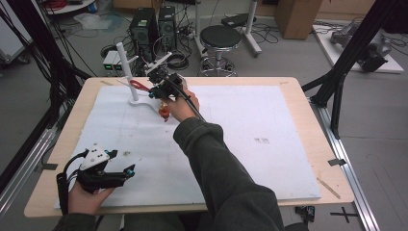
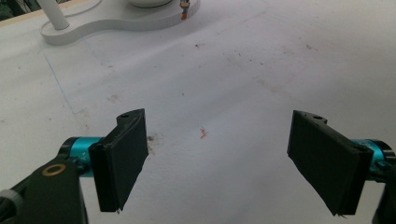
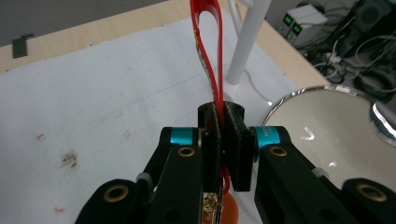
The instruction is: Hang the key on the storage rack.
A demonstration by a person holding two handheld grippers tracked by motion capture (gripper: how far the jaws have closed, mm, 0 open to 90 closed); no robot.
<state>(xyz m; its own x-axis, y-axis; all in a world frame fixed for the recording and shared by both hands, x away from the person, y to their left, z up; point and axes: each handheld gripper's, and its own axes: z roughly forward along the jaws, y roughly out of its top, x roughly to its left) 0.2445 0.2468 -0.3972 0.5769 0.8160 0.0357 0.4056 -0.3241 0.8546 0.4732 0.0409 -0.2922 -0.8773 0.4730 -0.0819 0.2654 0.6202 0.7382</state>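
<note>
Pinching one red strap (image 3: 211,56), right hand-held gripper (image 3: 223,140) clamped, left hand-held gripper (image 2: 219,158) wide apart, empty, one white stand (image 1: 129,72)

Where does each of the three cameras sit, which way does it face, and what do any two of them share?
High view: above the person's side, looking forward and down on the white-covered wooden table; both forearms and the left gripper show.
Left gripper view: rides the left gripper, facing the white stand base; jaws wide apart.
Right gripper view: rides the right gripper, clamped on a red looped strap, beside a round mirror.
Shared: the high view and right gripper view both show the white upright post.
</note>
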